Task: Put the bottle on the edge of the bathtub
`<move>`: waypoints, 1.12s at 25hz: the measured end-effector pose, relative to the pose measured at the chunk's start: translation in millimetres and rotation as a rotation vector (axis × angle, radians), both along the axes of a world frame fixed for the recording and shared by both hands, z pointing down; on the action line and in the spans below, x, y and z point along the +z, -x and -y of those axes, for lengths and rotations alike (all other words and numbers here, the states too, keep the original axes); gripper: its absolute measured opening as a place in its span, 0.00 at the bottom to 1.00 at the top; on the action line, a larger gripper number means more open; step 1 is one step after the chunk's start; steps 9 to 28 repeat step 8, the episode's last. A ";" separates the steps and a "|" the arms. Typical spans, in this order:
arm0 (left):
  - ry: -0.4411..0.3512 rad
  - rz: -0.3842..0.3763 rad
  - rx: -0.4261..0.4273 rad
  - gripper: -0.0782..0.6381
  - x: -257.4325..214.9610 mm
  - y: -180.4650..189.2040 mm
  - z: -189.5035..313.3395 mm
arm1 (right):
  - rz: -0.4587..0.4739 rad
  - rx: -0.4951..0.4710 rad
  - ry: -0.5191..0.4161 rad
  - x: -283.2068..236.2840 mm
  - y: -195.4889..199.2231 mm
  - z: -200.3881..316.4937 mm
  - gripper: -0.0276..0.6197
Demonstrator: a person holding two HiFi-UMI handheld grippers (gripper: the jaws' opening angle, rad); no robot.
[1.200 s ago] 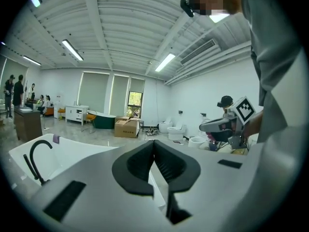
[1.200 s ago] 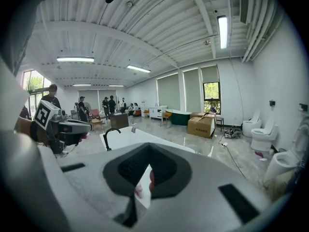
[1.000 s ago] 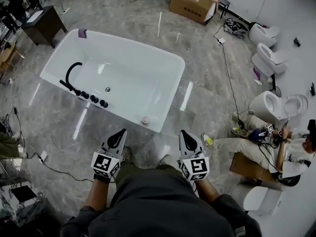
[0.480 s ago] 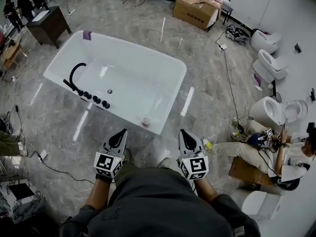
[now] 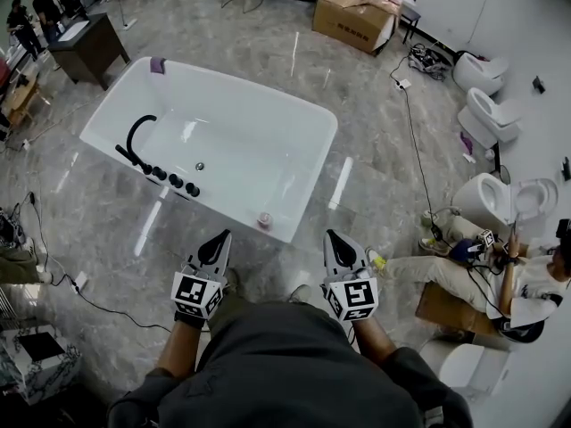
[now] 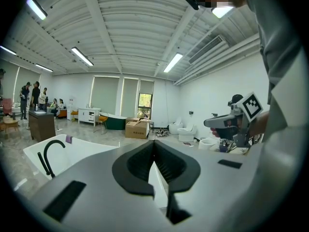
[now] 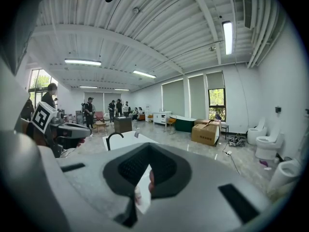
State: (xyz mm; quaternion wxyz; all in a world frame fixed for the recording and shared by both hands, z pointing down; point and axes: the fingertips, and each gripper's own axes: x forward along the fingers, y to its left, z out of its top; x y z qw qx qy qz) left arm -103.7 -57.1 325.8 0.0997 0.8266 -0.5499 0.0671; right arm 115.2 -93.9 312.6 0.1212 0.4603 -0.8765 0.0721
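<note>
A small pinkish bottle (image 5: 264, 219) stands upright on the near rim of the white bathtub (image 5: 303, 107), close to its near right corner. On the tub's left rim are a black curved faucet (image 5: 134, 137) and a row of black knobs (image 5: 175, 181). My left gripper (image 5: 219, 239) is shut and empty, held low in front of my body, short of the tub. My right gripper (image 5: 331, 236) is beside it, also shut with nothing held. In the gripper views the left gripper (image 6: 154, 142) and the right gripper (image 7: 147, 147) show dark pads meeting at the tips.
A cardboard box (image 5: 352, 7) lies beyond the tub. Toilets (image 5: 486, 105) line the right wall, where a person (image 5: 482, 275) sits on the floor. A black cable (image 5: 416, 150) runs across the grey tiles. A dark cabinet (image 5: 85, 47) stands at the far left.
The head view has shifted a little, so the tub sits slightly lower and further right in frame. Both grippers stay shut in front of my body. The bottle has not moved.
</note>
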 end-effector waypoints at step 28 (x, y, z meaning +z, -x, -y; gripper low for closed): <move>0.007 0.004 0.001 0.11 0.9 2.3 1.9 | -0.005 -0.013 -0.001 -1.7 3.8 3.3 0.04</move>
